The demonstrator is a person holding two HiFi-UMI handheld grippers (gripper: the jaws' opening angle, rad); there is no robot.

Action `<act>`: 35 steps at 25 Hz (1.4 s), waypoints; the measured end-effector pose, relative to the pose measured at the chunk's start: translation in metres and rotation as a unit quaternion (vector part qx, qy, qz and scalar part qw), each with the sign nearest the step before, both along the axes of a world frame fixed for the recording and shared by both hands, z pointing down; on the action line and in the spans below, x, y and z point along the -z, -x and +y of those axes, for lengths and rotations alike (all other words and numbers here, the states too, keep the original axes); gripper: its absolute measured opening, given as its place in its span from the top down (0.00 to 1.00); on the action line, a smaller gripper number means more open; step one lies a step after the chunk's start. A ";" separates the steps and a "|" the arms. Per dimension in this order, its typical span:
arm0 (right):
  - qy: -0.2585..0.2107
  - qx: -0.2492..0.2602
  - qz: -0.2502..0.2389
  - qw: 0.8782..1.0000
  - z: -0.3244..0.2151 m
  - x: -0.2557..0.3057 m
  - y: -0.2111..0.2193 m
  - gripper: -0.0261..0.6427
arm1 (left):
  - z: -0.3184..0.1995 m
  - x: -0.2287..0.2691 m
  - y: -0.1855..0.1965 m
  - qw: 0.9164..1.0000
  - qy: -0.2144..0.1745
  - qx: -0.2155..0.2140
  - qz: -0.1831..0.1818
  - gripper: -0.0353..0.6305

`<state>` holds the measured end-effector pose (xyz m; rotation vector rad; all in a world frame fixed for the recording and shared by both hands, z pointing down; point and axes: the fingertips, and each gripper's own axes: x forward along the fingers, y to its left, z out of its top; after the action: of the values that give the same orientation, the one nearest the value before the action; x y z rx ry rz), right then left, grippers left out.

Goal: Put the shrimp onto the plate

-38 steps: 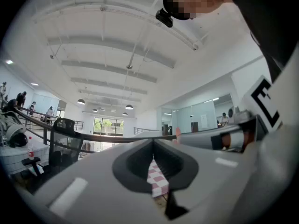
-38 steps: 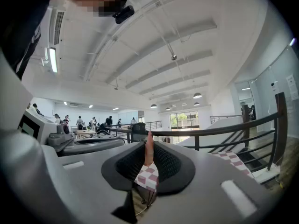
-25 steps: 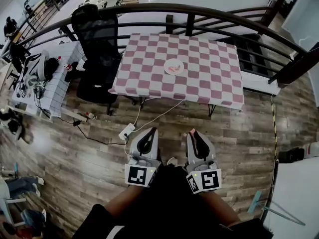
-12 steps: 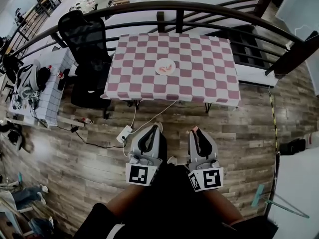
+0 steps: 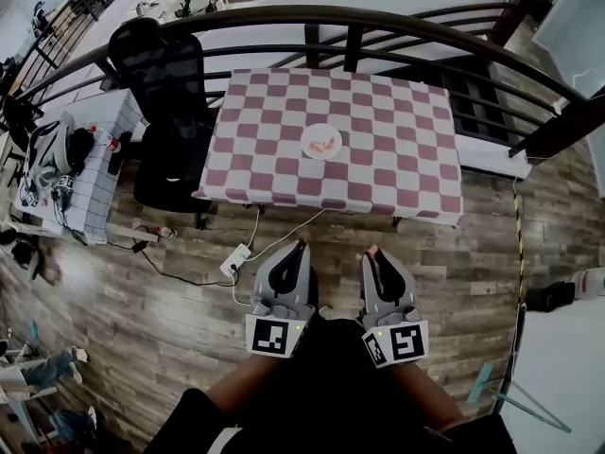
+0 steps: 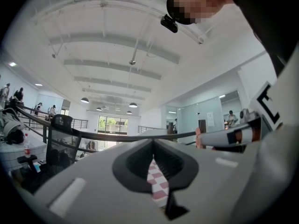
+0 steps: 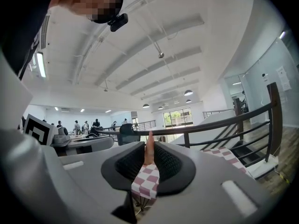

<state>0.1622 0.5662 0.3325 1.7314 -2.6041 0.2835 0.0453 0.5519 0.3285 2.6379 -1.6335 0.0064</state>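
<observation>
Ahead, a table under a pink-checked cloth stands on the wood floor against a dark railing, with a black chair at its left end. A white plate sits near the cloth's middle with pink pieces on it. Both grippers hover over the floor, well apart from the table. The left gripper has its jaws together on nothing. The right gripper pinches a pink shrimp, whose end pokes up between the pads.
</observation>
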 end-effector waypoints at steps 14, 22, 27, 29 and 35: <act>0.018 0.037 0.024 0.999 -0.130 -0.011 0.060 0.87 | -0.128 -0.026 0.057 1.000 0.021 0.011 0.014 0.94; 0.037 0.023 0.031 0.999 -0.212 -0.013 0.076 0.87 | -0.208 -0.021 0.073 1.000 0.016 -0.007 0.023 0.94; 0.051 0.020 0.044 0.998 -0.255 -0.021 0.088 0.87 | -0.252 -0.024 0.080 0.999 0.021 -0.019 0.028 0.94; 0.058 0.022 0.053 0.997 -0.267 -0.023 0.091 0.87 | -0.266 -0.025 0.077 0.999 0.025 -0.026 0.030 0.94; 0.077 0.008 0.057 0.995 -0.304 -0.035 0.088 0.87 | -0.303 -0.032 0.079 0.998 0.041 -0.038 0.037 0.94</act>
<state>0.0741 0.2618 0.3679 1.6257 -2.4467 0.3629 -0.0342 0.2491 0.3607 2.6036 -1.4784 -0.0230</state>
